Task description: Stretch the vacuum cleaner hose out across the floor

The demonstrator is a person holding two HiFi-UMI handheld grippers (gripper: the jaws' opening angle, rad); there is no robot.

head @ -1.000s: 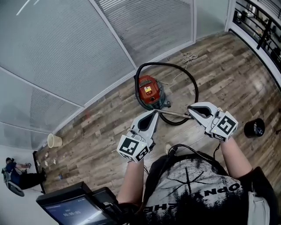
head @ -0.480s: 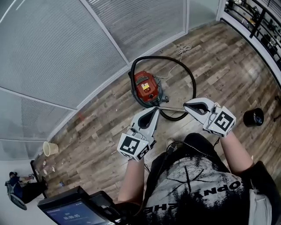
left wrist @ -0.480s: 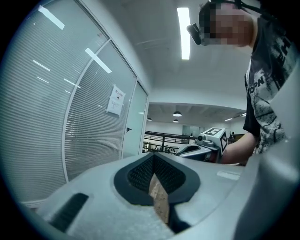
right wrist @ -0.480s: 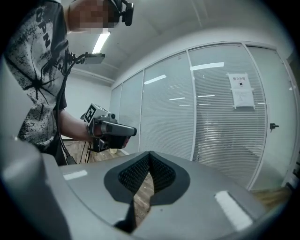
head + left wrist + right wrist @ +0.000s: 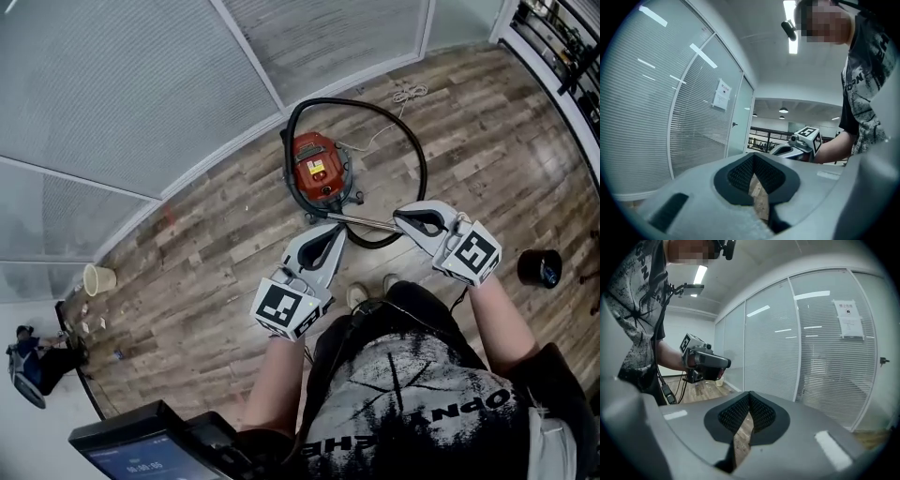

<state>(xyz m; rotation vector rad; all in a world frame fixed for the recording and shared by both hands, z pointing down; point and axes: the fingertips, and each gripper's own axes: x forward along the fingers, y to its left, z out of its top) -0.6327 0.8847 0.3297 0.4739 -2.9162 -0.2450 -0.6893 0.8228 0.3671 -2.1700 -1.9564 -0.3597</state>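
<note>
Nearest to us, our shoes (image 5: 357, 295) stand on the wooden floor (image 5: 216, 272), about midway between the floor's edge along the glass partition (image 5: 169, 94) and its opposite side. In front of our chest we hold both tools well above the boards. The left gripper (image 5: 329, 234) has its jaws pressed together with nothing between them, and its own view shows only floor through the slit. The right gripper (image 5: 405, 218) is clenched in the same way and is just as empty. Their tips point toward each other from either side. Below and between them, the metal wand (image 5: 366, 222) lies across the floor; neither tool seems to touch it. Beyond the wand, the black hose (image 5: 420, 173) lies curled in one wide loop. It runs out from the wand, sweeps round toward the floor's right side and arches back behind the red vacuum cleaner (image 5: 317, 173). The canister sits inside that loop, near the partition edge. A pale cord (image 5: 405, 97) lies bunched further out, close to the same edge. A dark round object (image 5: 541, 268) rests well apart at the right side. As we judge it, the task has not begun: nothing is gripped and no part of the hose is straightened. We have yet to go down, take the wand or hose end, and draw the loop away from the canister into a line across the open boards.
</note>
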